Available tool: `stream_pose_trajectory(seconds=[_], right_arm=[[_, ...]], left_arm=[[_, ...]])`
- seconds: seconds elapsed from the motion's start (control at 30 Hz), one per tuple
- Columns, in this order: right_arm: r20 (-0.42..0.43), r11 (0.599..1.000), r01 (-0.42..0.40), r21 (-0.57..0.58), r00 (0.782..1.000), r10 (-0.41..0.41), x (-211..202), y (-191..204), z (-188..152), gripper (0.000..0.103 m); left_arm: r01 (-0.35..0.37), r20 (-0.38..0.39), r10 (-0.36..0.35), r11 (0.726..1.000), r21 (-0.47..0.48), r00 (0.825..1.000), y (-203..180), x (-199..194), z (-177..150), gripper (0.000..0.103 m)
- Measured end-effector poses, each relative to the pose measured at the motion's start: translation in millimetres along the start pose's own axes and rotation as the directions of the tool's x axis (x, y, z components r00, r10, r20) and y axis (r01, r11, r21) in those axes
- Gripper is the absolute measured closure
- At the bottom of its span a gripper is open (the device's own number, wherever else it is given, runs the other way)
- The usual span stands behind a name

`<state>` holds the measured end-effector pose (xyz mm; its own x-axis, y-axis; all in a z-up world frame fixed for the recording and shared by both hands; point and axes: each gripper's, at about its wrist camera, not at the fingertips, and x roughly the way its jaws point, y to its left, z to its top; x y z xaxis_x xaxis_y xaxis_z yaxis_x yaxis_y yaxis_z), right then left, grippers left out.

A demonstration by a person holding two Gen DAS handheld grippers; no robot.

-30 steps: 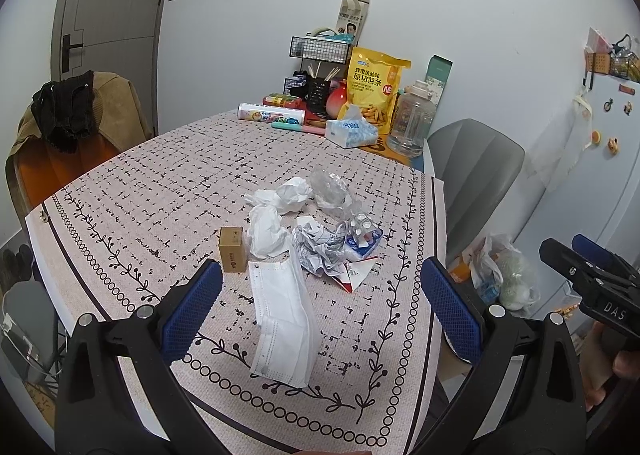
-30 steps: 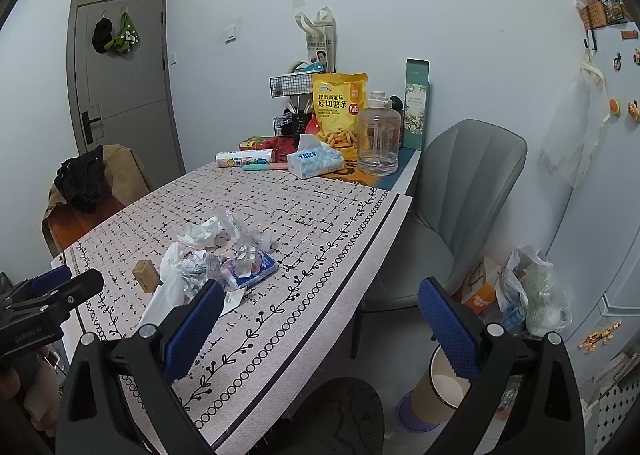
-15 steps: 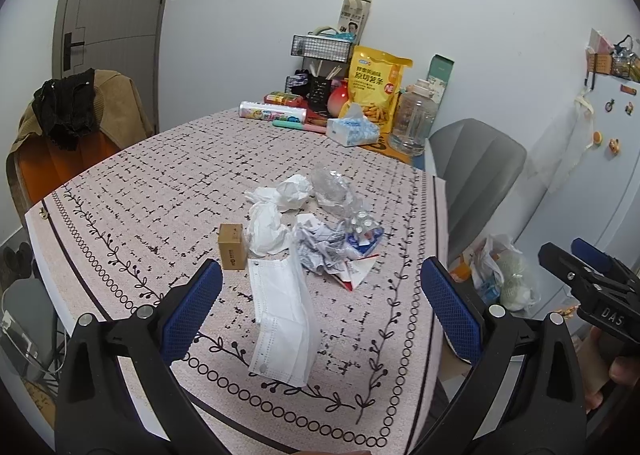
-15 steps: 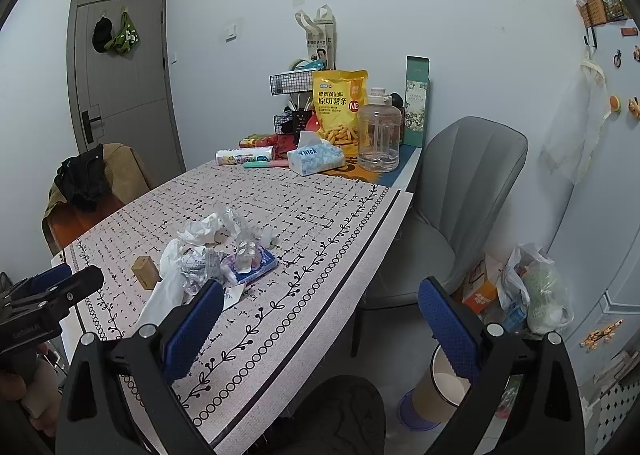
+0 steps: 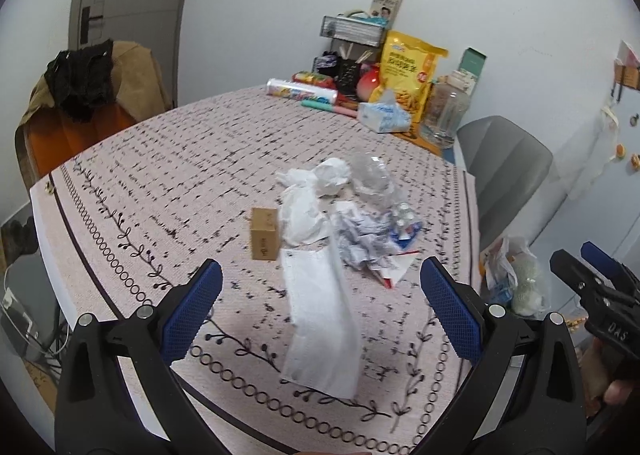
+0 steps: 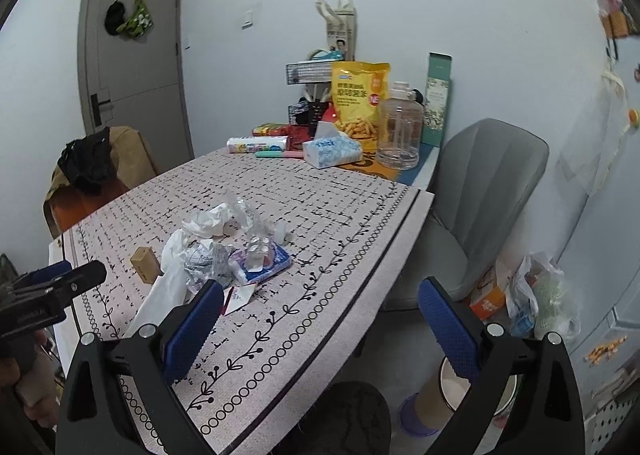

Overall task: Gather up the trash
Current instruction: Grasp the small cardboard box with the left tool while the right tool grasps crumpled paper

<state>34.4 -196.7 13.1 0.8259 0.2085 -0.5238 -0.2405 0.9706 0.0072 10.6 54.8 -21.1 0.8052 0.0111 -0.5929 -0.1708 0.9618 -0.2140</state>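
**Trash heaped on table, both grippers wide and empty**

Left gripper (image 5: 320,305) held above the near edge of the table (image 5: 160,159), jaws spread far apart, nothing between them. Right gripper (image 6: 320,319) likewise spread wide and empty, hanging past the table's right edge, over the floor beside the grey chair (image 6: 488,191).

Trash gathered in one loose pile near the middle of the patterned tablecloth:
- White face mask (image 5: 324,319), lying flat, nearest the left gripper, one end reaching under the pile.
- Small brown box (image 5: 264,233), upright, just left of the mask's far end.
- Crumpled white tissue (image 5: 308,211), touching the box's right side.
- Ball of crumpled printed paper (image 5: 360,243), right of the tissue.
- Clear crushed plastic (image 5: 370,175) at the far side of the pile.
- Blue and white packet (image 6: 266,263) with a clear blister piece resting on it, at the pile's right edge.

Along the far end of the table, well apart from the pile: tissue pack (image 6: 332,151), yellow snack bag (image 6: 358,99), clear jug (image 6: 400,131), wire rack (image 6: 308,71).

On the floor, right of the table: round bin (image 6: 452,387) showing behind the right gripper's fingers, and a plastic bag (image 6: 540,295) stuffed with things next to the chair. Across the table, a chair draped with dark clothes (image 5: 80,75).
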Motion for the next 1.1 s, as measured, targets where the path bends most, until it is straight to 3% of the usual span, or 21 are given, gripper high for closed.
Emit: stream_pose_trajectory(seconds=[0.2, 0.27, 0.37, 0.47, 0.57, 0.8, 0.83, 0.9, 0.93, 0.97, 1.1], right_arm=[[-0.052, 0.995, -0.095, 0.031, 0.994, 0.096, 28.7, 9.2, -1.8, 0.008], [-0.068, 0.988, -0.143, 0.059, 0.987, 0.147, 37.9, 9.2, -2.6, 0.008], [-0.079, 0.986, -0.155, 0.06, 0.984, 0.159, 48.9, 14.6, -5.8, 0.008], [-0.103, 0.981, -0.182, 0.065, 0.977, 0.188, 61.8, 17.8, -8.8, 0.008], [-0.135, 0.974, -0.215, 0.072, 0.965, 0.223, 76.3, 20.3, -12.0, 0.017], [-0.159, 0.955, -0.277, 0.105, 0.943, 0.291, 95.3, 24.6, -13.0, 0.02], [-0.163, 0.951, -0.293, 0.104, 0.938, 0.306, 97.6, 27.2, -12.5, 0.023], [-0.171, 0.946, -0.311, 0.095, 0.931, 0.323, 101.6, 32.4, -10.9, 0.026], [-0.175, 0.942, -0.321, 0.093, 0.926, 0.333, 104.3, 35.5, -10.2, 0.028], [-0.181, 0.936, -0.337, 0.096, 0.919, 0.35, 108.0, 39.0, -9.2, 0.029], [-0.197, 0.921, -0.375, 0.11, 0.899, 0.39, 120.7, 51.1, -5.4, 0.031]], left_arm=[[-0.039, -0.018, 0.038, 0.998, -0.05, 0.999, 32.9, 16.8, 1.2, 0.005], [-0.04, -0.031, 0.038, 0.996, -0.074, 0.999, 43.1, 24.1, 1.3, 0.008], [-0.041, -0.056, 0.036, 0.995, -0.09, 0.998, 51.9, 37.8, 1.0, 0.013], [-0.039, -0.082, 0.031, 0.995, -0.097, 0.996, 55.3, 53.4, 0.4, 0.017], [-0.043, -0.101, 0.033, 0.994, -0.101, 0.994, 56.0, 68.5, 1.3, 0.02], [-0.048, -0.129, 0.035, 0.993, -0.104, 0.991, 54.3, 101.1, 11.2, 0.031], [-0.043, -0.131, 0.029, 0.994, -0.104, 0.991, 53.9, 105.7, 12.4, 0.036], [-0.036, -0.152, 0.019, 0.993, -0.111, 0.988, 54.7, 113.8, 12.9, 0.054], [-0.031, -0.159, 0.012, 0.993, -0.117, 0.987, 55.7, 115.9, 12.6, 0.069], [-0.025, -0.165, 0.004, 0.992, -0.123, 0.986, 56.8, 117.5, 12.0, 0.074], [-0.043, -0.139, 0.024, 0.99, -0.135, 0.99, 59.8, 109.2, 11.7, 0.075]])
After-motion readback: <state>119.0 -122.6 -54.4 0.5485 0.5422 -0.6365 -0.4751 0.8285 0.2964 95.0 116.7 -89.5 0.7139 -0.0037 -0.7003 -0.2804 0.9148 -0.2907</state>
